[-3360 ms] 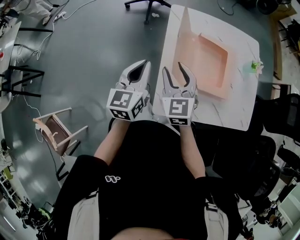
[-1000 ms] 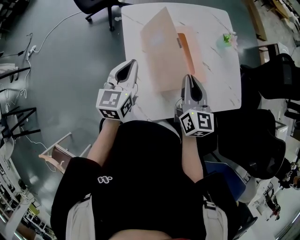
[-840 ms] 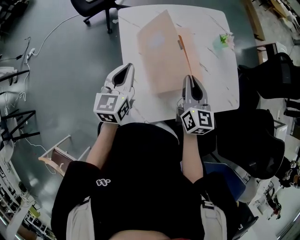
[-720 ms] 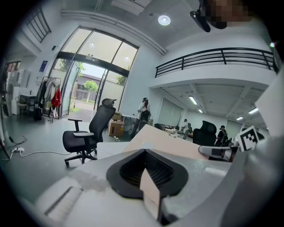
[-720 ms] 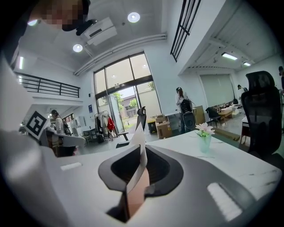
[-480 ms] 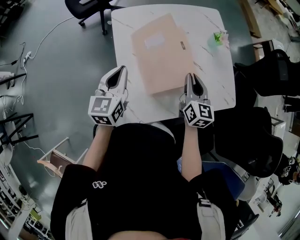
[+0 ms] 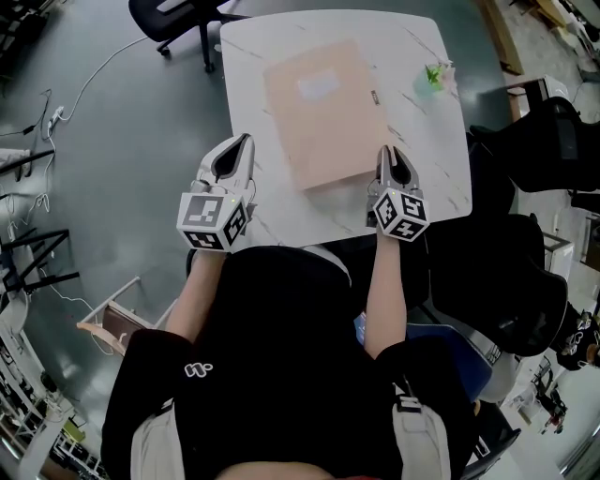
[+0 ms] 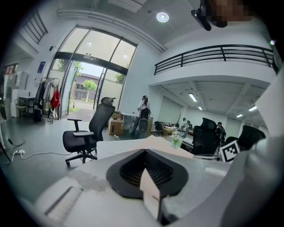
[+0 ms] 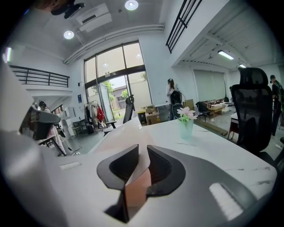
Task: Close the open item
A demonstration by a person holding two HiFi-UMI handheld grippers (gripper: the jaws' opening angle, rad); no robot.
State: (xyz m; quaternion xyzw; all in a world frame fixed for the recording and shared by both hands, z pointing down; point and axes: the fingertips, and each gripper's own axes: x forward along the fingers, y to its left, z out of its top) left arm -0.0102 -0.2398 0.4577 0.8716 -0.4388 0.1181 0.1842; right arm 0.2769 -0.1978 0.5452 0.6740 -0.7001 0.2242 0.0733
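Observation:
A flat peach box lies on the white marble table with its lid down flat. My right gripper is at the box's near right corner. Its jaws have just been opening and now stand a little apart. In the right gripper view the box shows through the gap of that gripper, with no pad pressing on it. My left gripper hovers by the table's near left edge, shut and empty, apart from the box. From the left gripper view its fingertips meet in front of the table.
A small green vase with a flower stands at the table's far right, also in the right gripper view. A black office chair stands beyond the table, and another is at the right. A wooden stool lies on the floor at left.
The box's lid came down from upright to flat. My right gripper sank with it towards the near right corner and its jaws parted. The left gripper hardly moved.

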